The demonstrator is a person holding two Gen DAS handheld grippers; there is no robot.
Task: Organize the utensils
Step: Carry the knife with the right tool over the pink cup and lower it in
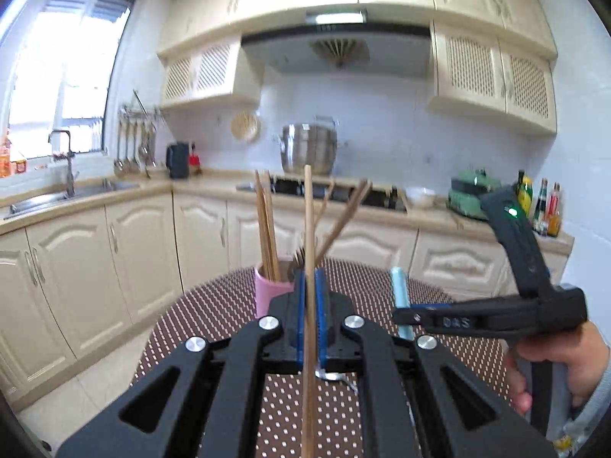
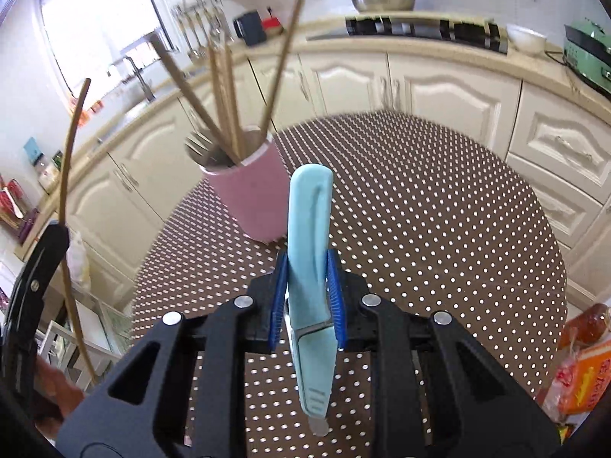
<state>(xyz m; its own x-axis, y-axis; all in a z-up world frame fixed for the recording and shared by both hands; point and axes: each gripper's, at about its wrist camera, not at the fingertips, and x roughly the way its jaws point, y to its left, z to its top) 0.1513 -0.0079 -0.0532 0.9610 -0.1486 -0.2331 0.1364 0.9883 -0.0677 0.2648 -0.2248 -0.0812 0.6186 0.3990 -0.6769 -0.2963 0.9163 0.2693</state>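
Your left gripper clamps a slim wooden chopstick upright before the pink cup; your right gripper grips a smooth turquoise handle, its blade barely visible.

Chopstick looked like matt wood; knife handle was smooth light-blue plastic; cup was matt pink; tabletop wore dotted brown cloth; pot was shiny metal.
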